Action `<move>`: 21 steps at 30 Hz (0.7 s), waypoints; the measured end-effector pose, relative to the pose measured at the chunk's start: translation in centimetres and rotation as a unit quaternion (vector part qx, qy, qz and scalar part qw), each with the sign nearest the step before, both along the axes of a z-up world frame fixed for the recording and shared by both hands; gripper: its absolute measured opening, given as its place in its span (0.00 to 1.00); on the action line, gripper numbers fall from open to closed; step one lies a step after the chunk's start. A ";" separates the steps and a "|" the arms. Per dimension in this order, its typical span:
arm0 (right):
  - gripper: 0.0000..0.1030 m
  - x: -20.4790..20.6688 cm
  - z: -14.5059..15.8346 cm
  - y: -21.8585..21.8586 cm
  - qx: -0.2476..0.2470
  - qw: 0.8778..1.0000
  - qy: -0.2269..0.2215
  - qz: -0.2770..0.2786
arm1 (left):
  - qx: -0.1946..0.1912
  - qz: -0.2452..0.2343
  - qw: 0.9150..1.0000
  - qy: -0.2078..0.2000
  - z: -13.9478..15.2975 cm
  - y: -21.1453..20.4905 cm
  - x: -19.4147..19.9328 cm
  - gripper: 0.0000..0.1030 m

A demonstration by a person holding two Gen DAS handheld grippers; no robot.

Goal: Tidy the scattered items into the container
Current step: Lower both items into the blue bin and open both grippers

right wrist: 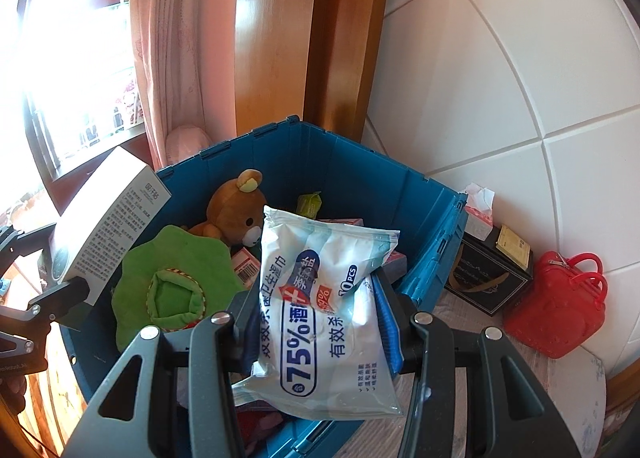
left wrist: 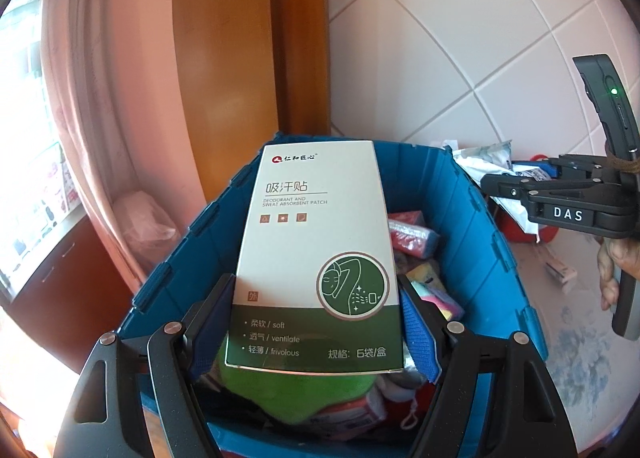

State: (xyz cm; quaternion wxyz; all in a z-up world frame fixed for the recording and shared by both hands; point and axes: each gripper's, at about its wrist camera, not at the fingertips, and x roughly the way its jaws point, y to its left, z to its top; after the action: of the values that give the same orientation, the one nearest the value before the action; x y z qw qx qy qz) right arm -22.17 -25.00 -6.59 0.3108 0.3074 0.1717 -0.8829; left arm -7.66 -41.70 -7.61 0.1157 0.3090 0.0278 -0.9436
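Blue crate (right wrist: 352, 162): plastic, open-topped, ribbed walls; its far corner sits near the wooden door frame (right wrist: 344, 38) and the white tiled wall (right wrist: 500, 78).
Room above crate: the space over the rim is open; both grippers hang there with their loads.
Room beside crate: on the crate's right the pale tabletop (right wrist: 460, 398) carries a tissue box (right wrist: 478, 214), a black box (right wrist: 486, 278) and a red case (right wrist: 560, 306), set close together.
Left gripper (left wrist: 316, 322): jaws pinching the white-and-green carton (left wrist: 316, 258) by its lower sides, held flat above the crate's contents.
Carton look: tall, flat, white above, dark green band below, round green emblem of a figure.
Carton writing: "DEODORANT AND SWEAT ABSORBENT PATCH", "soft", "ventilate", "frivolous", plus Chinese text.
Right gripper (right wrist: 316, 322): jaws pinching the wipes pack (right wrist: 324, 298), a crinkled white-and-blue soft pouch, over the crate's near right corner.
Pack writing: "75%", "10 PCS", Chinese characters.
Inside crate: brown teddy bear (right wrist: 236, 210), green plush lotus leaf (right wrist: 176, 278), a small green packet (right wrist: 309, 204), colourful sponges (left wrist: 424, 282).
Gripper marking: "DAS" on the right gripper as seen from the left wrist.
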 end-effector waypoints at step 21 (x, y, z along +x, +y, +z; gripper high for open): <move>1.00 -0.4 0.0 1.8 -0.014 1.000 0.006 -0.013 | 0.057 0.037 0.998 -0.014 -0.3 -1.1 -1.3 0.99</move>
State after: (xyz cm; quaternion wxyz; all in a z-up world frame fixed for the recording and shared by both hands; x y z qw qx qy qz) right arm -22.57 -23.17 -6.62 0.3030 0.2999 0.1571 -0.8908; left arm -8.93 -42.82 -7.91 0.1326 0.3270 0.0914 -0.9312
